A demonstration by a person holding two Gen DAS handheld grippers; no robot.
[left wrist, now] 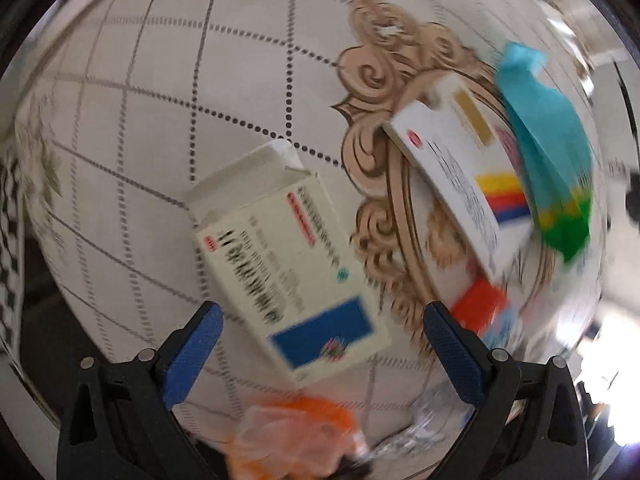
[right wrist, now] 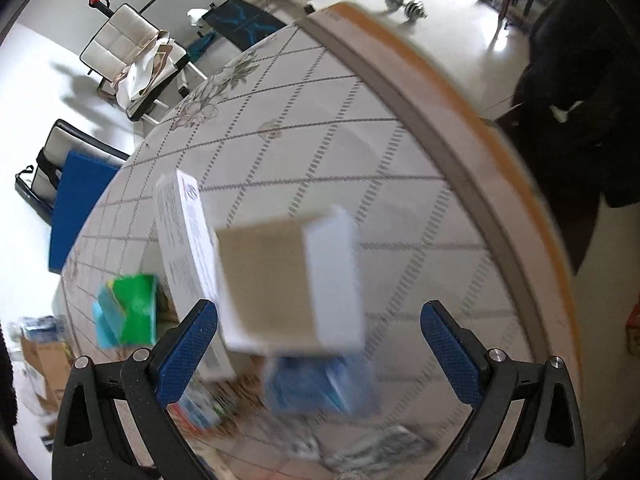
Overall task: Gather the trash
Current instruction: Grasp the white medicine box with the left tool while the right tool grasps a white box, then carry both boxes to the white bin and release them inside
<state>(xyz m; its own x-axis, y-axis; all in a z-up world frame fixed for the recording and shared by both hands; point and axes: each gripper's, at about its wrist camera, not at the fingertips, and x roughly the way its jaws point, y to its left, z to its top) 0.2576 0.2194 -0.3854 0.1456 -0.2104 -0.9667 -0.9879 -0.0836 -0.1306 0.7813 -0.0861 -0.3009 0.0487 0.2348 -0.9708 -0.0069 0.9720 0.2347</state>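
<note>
Trash lies all over the round table (left wrist: 132, 128). At six o'clock in the left view, the left gripper (left wrist: 320, 344) has its fingers wide apart around a white medicine box (left wrist: 288, 276), likely lined up to grab it. At three o'clock sits a teal and green packet (left wrist: 548, 152). The right gripper (right wrist: 318, 344) is spread apart too, empty, near a blurry cardboard box (right wrist: 288, 284).

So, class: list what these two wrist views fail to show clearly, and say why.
- Left wrist view: print on the white carton is motion-blurred and unreadable.
- Left wrist view: the orange wrapper is blurred and cut off by the bottom edge.
- Right wrist view: the blue packet is smeared; the tan-faced box overlaps its top.
</note>
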